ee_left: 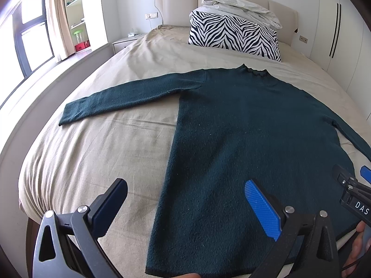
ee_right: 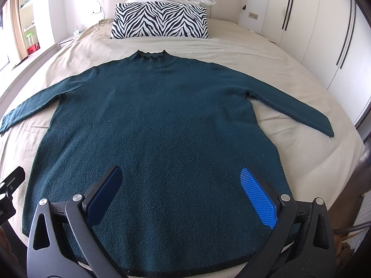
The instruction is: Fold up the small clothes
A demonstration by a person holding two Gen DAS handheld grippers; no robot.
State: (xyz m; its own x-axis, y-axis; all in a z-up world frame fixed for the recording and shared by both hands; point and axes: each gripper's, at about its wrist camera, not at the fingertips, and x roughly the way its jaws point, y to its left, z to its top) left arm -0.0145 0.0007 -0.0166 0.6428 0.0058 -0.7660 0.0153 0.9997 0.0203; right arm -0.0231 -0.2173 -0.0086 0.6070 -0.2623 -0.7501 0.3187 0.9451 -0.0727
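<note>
Since the teal sweater (ee_right: 160, 125) lies flat across the bed (ee_right: 266, 53), hem at the foot edge, collar toward the headboard, sleeves spread, I judge no fold begun. My left gripper (ee_left: 185, 208) and right gripper (ee_right: 180, 197) hover, jaws released, empty.

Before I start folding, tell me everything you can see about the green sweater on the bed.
The sweater is dark teal, in a fuzzy knit, with a small ruffled collar pointing at the zebra pillow. It lies flat and unfolded on the beige sheet, both long sleeves spread outward, hem nearest the cameras. The left gripper and the right gripper hang open above its lower part; neither holds it.
</note>
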